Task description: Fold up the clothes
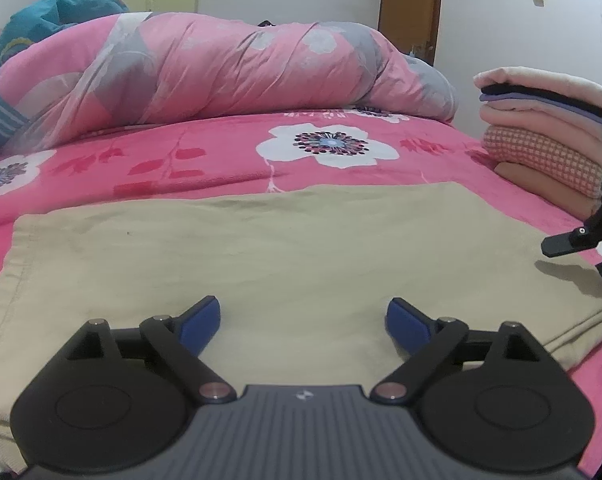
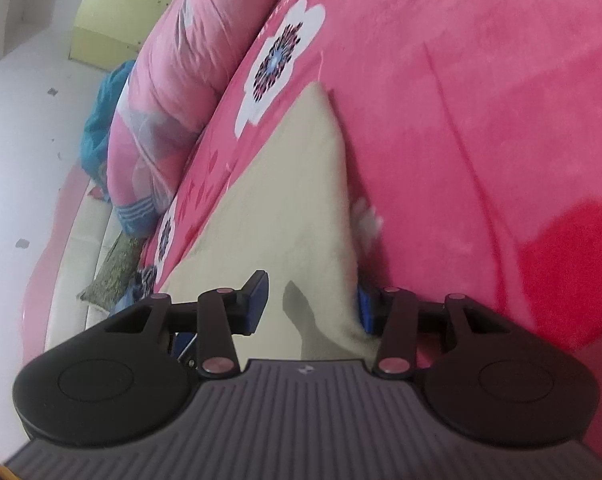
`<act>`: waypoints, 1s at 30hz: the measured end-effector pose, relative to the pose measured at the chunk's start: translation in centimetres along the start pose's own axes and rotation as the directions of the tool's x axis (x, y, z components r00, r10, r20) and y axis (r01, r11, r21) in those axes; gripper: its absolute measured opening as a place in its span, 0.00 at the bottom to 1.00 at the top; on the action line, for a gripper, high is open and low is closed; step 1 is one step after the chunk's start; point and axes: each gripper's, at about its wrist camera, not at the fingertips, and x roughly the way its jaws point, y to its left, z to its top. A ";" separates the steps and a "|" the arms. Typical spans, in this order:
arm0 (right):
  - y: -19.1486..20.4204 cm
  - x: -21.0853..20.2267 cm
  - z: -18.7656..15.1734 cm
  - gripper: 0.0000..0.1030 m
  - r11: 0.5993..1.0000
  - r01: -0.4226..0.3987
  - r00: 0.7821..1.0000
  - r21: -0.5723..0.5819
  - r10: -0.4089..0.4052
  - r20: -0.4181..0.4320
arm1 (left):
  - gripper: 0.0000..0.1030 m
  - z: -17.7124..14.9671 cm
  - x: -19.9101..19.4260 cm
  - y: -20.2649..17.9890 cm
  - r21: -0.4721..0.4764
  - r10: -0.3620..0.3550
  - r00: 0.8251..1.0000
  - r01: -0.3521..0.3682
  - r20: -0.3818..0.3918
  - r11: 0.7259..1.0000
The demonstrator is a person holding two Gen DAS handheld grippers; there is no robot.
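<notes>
Beige garment (image 1: 285, 256) lies flat, long axis across the bed (image 1: 205, 160).

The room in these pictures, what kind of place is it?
Most likely a bedroom in a home. A bed with a pink flowered cover fills the view, a rolled pink quilt lies at its far side, and a stack of folded clothes sits beside the beige garment being folded.

Two close wrist views, both over beige garment (image 1: 285, 248).
</notes>
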 end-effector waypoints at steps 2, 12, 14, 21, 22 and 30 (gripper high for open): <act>0.1 0.2 0.3 0.42 1.000 0.005 1.000 0.010 -0.005 0.000 | 0.89 0.1 0.1 -0.1 0.004 0.002 1.000 -0.002 -0.006 1.000; -0.4 1.6 1.2 0.41 0.998 -0.048 0.999 0.030 0.049 -0.017 | 0.89 0.7 0.4 -0.5 0.002 0.030 0.998 -0.030 -0.048 1.000; -0.3 1.2 0.6 0.41 0.999 -0.045 0.998 0.004 0.045 -0.040 | 0.90 0.8 0.5 -0.6 0.005 0.037 0.998 -0.037 -0.054 0.999; 0.0 1.9 1.0 0.41 0.999 -0.036 0.996 -0.005 0.035 -0.080 | 0.90 1.3 0.7 -0.9 0.016 0.055 0.995 -0.054 -0.081 0.998; 0.1 2.2 1.2 0.41 0.999 -0.038 0.996 -0.014 0.036 -0.080 | 0.90 1.3 0.7 -1.0 0.017 0.057 0.995 -0.056 -0.084 0.998; 1.8 2.8 1.4 0.14 0.992 -0.001 0.999 -0.124 -0.006 -0.052 | 0.90 1.3 0.7 -1.2 0.029 0.063 0.994 -0.061 -0.088 0.998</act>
